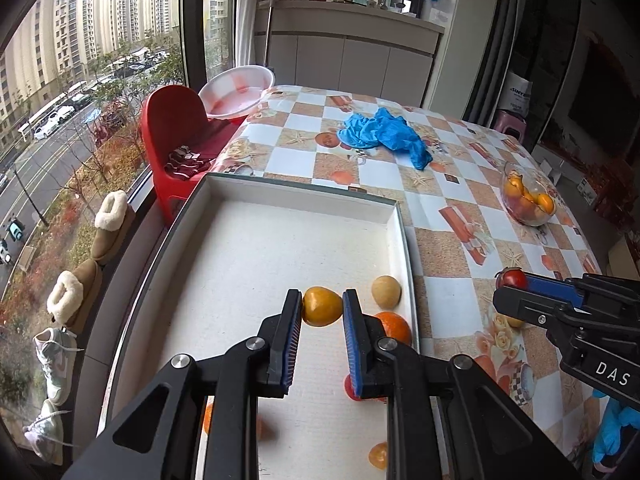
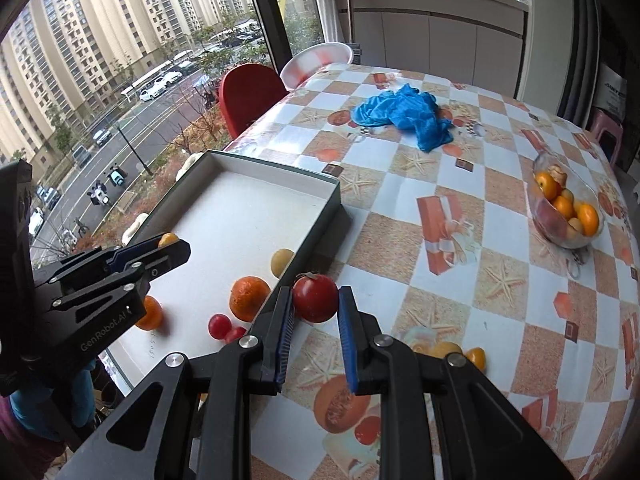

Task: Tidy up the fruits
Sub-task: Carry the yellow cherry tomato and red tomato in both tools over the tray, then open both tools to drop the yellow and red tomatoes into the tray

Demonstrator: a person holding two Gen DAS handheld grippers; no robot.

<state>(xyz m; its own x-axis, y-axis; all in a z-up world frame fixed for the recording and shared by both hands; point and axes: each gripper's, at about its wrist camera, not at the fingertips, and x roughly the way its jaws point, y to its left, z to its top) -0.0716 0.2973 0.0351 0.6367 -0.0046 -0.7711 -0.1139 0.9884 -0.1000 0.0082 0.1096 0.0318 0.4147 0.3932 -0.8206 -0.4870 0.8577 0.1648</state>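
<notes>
Round yellow fruit (image 1: 322, 306) is squeezed by the left hand-held gripper (image 1: 322, 312) above the white box (image 1: 394, 216). Round red tomato (image 2: 315, 298) is squeezed by the right hand-held gripper (image 2: 316, 312) by the box's right edge.

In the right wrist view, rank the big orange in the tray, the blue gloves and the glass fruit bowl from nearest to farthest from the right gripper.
1. Big orange, in the tray, just left of the right gripper.
2. Glass fruit bowl, far right on the table.
3. Blue gloves, far end, centre.

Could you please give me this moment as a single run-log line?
left gripper: shut on yellow fruit over box | right gripper: shut on red fruit over tablecloth
</notes>
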